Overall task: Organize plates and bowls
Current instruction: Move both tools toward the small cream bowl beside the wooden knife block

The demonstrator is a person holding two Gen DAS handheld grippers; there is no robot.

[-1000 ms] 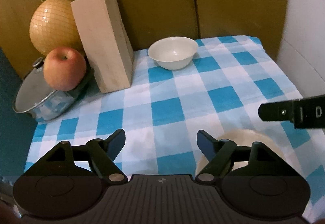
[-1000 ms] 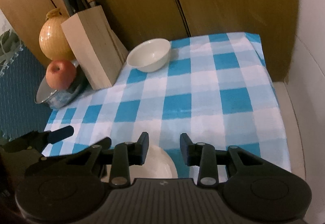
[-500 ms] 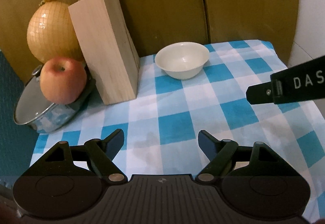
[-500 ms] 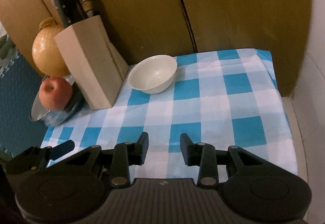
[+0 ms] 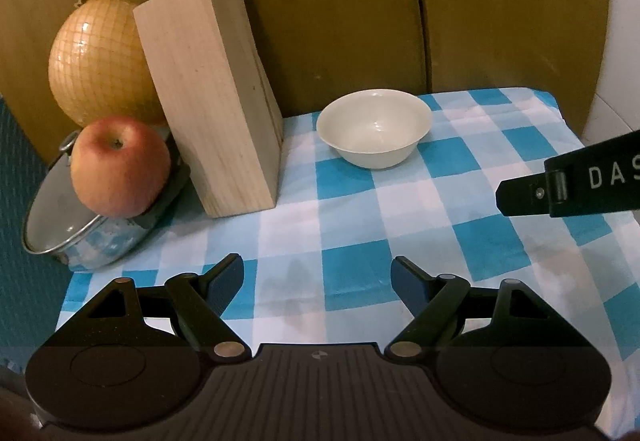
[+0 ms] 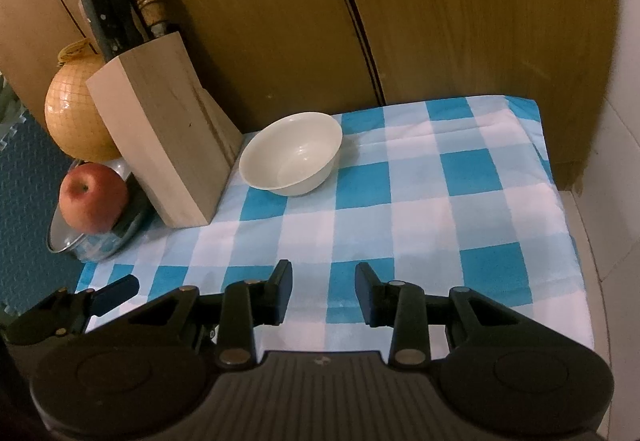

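Note:
A cream bowl (image 5: 375,128) (image 6: 293,155) stands upright and empty at the back of the blue-and-white checked cloth (image 5: 420,217) (image 6: 440,209), beside the knife block. My left gripper (image 5: 318,281) hovers over the near part of the cloth, open wide, with nothing between its fingers. My right gripper (image 6: 323,288) is over the cloth's front too, its jaws a narrow gap apart and holding nothing. In the left wrist view one of the right gripper's fingers (image 5: 524,193) pokes in from the right edge. No plate shows in either view now.
A wooden knife block (image 5: 212,97) (image 6: 160,145) leans at the back left. Behind it sits a netted yellow pomelo (image 5: 96,61) (image 6: 72,117). A red apple (image 5: 120,169) (image 6: 93,199) rests on a lidded steel pot (image 5: 72,229). Wooden panels (image 6: 460,9) close the back.
Both grippers have moved forward toward the bowl. The white dish that lay under them at the bottom of both views has passed out of sight. The bowl looks larger.

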